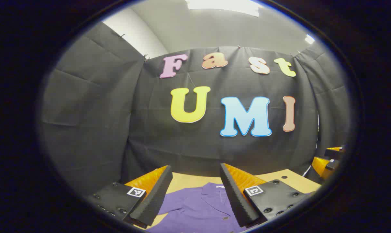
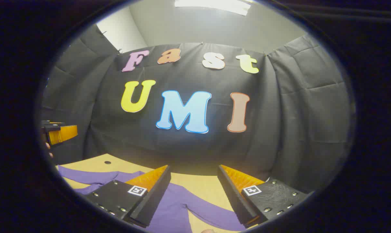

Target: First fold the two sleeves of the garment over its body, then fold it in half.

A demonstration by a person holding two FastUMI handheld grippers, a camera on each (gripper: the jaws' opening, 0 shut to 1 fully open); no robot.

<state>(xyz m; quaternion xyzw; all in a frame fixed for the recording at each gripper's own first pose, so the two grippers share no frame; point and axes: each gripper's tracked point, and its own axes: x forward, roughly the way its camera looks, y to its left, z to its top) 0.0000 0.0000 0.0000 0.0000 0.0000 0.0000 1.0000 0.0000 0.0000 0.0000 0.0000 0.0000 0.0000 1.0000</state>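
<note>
A purple collared garment (image 1: pixel 202 207) lies flat on the wooden table (image 1: pixel 189 179), its collar and buttons below my left gripper (image 1: pixel 195 171). That gripper hangs open above it with nothing between its fingers. In the right gripper view a purple sleeve (image 2: pixel 198 207) stretches across the table (image 2: pixel 202 186) under my right gripper (image 2: pixel 194 170), which is open and holds nothing. More purple cloth (image 2: pixel 88 177) runs off to the left there. The other gripper (image 1: pixel 328 161) shows at the right edge of the left gripper view, and the other gripper (image 2: pixel 58 132) at the left edge of the right gripper view.
Black cloth walls close the booth behind and beside the table. Small round holes (image 2: pixel 107 162) dot the tabletop near its far edge. A hand (image 2: pixel 48 147) shows under the gripper at the left edge of the right gripper view.
</note>
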